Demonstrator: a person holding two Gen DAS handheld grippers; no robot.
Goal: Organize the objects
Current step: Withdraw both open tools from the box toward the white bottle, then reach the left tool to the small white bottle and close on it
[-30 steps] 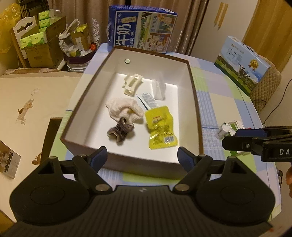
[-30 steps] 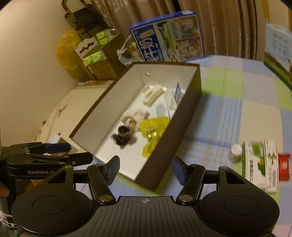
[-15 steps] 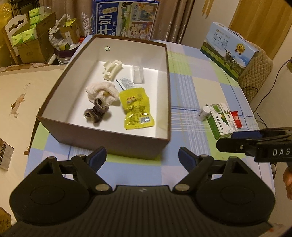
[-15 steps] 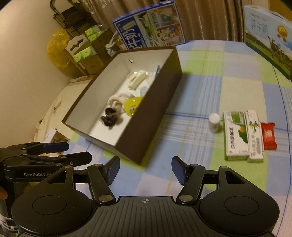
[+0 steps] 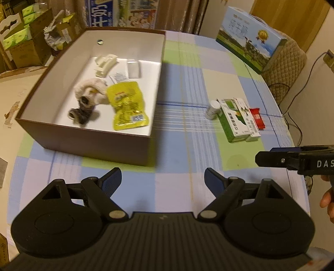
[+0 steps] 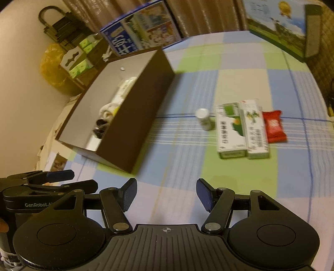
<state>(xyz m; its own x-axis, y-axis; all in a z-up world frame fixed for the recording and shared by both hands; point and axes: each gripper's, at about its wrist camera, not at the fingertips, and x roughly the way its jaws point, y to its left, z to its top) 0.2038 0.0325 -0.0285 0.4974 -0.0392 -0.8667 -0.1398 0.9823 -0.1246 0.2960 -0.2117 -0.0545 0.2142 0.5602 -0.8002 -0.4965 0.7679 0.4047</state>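
Right wrist view: the bottle (image 6: pixel 203 119), two cartons (image 6: pixel 240 129) and red packet (image 6: pixel 273 126) lie touching in a row, well apart from the box (image 6: pixel 133 116). Both grippers, left (image 5: pixel 162 181) and right (image 6: pixel 166 197), hover open and empty. Grabbing one packed item could drag or topple its neighbour.

Brown curtains (image 5: pixel 187 14), beige wall (image 6: pixel 20 87)

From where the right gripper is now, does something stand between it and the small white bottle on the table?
Nothing visible does. Only bare checked tablecloth lies between the open right gripper and the white bottle. The brown box sits off to the left.
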